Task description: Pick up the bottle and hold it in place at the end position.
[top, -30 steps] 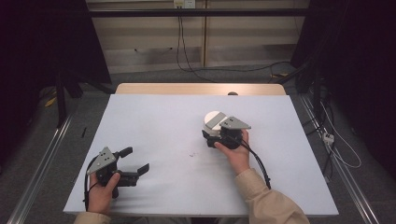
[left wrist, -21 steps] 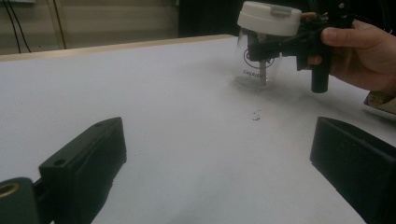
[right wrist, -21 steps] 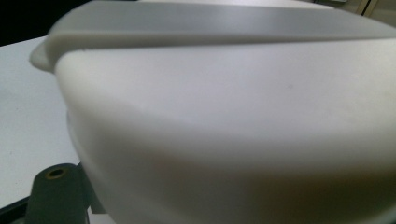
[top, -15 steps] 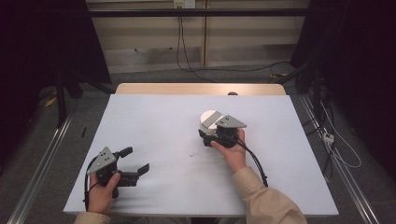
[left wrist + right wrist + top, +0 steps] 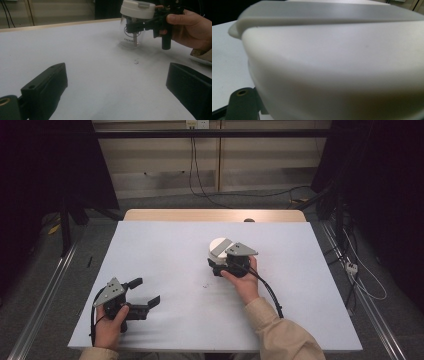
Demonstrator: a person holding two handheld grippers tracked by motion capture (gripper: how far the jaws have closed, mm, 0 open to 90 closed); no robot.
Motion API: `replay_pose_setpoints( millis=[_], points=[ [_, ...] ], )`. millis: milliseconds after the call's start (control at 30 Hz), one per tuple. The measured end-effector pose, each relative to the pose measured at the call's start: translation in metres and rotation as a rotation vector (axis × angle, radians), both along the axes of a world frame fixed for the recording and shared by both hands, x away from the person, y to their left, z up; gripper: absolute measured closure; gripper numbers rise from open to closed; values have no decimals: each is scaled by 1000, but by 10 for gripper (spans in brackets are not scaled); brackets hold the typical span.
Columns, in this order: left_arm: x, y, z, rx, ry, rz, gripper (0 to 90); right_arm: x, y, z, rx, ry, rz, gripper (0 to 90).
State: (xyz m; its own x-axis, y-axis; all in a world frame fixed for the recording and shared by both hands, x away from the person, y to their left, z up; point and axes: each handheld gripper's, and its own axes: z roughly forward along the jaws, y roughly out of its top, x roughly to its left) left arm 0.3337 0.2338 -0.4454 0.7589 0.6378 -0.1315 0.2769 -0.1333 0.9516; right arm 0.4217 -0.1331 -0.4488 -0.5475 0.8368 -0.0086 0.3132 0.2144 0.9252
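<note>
**Right hand-held gripper at a lidded jar, mid-tabletop**

Clear jar (image 5: 131, 35) with white lid (image 5: 218, 245) stands upright right of the tabletop (image 5: 165, 245) centre, well inside every edge. Right hand-held gripper (image 5: 226, 265) clasps it below the lid. Left hand-held gripper (image 5: 145, 295) rests wide apart near the front-left edge, bare surface between the 2.

**Hidden and unclear bits**

Right tongs (image 5: 216, 265) mostly under their grey plate in high view; jaw gap unreadable. Jar (image 5: 131, 37) print partly blocked by tongs, illegible. Lid (image 5: 337, 62) blurred, cut off at the right gripper view's edges. Small mark (image 5: 136, 61) mid-surface: unidentifiable.
</note>
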Motion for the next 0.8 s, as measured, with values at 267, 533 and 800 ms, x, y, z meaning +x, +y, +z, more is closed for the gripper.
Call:
replay_pose_setpoints(
  millis=[267,533,800],
  points=[
    [0,-1,0,0,2,-2,34,3,3,-3,-11,2,0,181],
    [0,-1,-1,1,5,-6,34,7,5,-4,-9,-4,-7,181],
    [1,-1,-1,0,6,-9,33,9,4,-7,-16,-2,-14,181]
  ],
)
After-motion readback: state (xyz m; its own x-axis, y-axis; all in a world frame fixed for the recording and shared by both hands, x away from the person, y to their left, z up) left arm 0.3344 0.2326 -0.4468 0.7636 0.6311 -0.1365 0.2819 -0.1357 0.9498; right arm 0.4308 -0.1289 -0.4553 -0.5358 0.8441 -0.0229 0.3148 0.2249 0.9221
